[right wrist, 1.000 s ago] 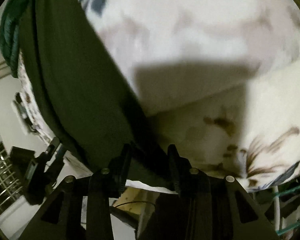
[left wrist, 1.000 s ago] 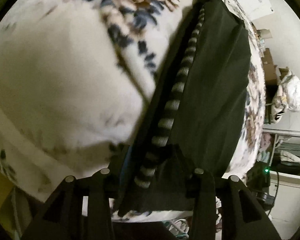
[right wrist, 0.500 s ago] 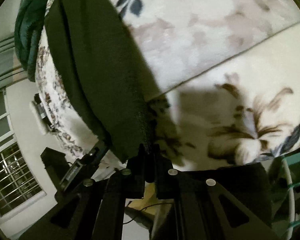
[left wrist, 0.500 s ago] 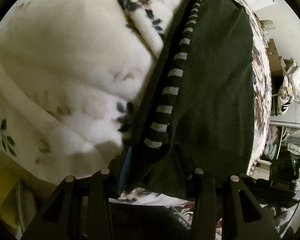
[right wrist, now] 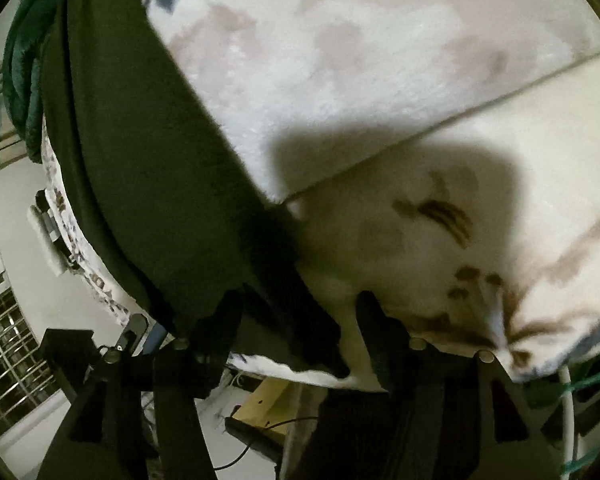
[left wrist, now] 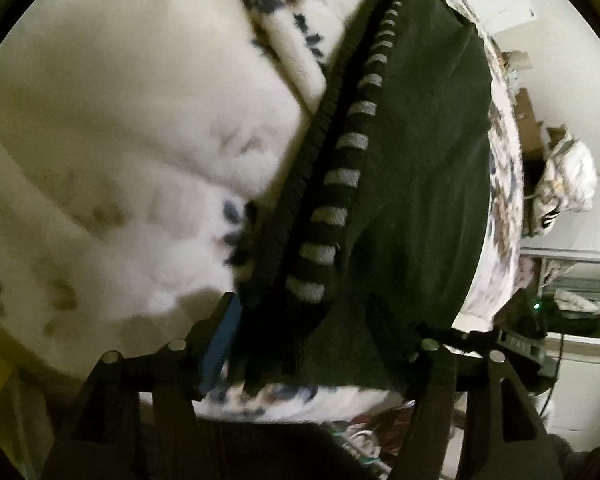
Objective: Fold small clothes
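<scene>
- A dark garment [left wrist: 420, 168] lies folded on a floral blanket [left wrist: 140, 120]. It runs lengthwise away from both cameras, with its near end at the blanket's front edge.
- A grey-striped band [left wrist: 340, 176] follows the garment's left side, beside a ribbed hem.
- The left gripper [left wrist: 324, 332] is spreading. The garment's near end sits between its fingers [left wrist: 224, 328], and the cloth looks loose rather than pinched.
- The right gripper [right wrist: 296, 320] is also spreading. The garment's right corner lies between its fingers [right wrist: 370, 316], not clamped.
- In the right view, bare blanket [right wrist: 380, 60] stretches wide to the garment's right, crossed by one seam.
- In the left view, bare blanket fills the left side too.
- The blanket's front edge drops off just below both grippers, with floor clutter beneath.
- A teal cloth [right wrist: 24, 72] bunches at the garment's far left.
</scene>
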A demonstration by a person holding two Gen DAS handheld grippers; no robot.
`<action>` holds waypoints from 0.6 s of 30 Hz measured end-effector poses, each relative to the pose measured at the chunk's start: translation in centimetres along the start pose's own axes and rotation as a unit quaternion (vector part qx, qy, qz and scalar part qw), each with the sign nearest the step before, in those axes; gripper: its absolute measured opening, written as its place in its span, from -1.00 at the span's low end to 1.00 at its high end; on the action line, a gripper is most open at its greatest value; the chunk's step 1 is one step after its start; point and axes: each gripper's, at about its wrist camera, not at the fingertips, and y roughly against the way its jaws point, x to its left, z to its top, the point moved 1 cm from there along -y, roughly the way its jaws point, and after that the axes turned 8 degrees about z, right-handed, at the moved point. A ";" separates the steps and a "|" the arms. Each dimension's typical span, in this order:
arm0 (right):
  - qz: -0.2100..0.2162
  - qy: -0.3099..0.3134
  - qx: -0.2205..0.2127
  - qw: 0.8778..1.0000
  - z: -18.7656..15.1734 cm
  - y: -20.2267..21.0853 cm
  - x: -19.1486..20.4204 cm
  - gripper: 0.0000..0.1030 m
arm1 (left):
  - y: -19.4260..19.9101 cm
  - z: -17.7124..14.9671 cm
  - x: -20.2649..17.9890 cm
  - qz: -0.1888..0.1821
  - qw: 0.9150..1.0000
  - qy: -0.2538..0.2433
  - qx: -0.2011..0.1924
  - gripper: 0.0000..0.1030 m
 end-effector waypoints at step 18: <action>0.106 0.006 0.010 0.994 -1.8 2.2 2.4 -0.82 | 3.8 1.1 -3.6 -0.058 0.998 -0.001 -0.013 -0.86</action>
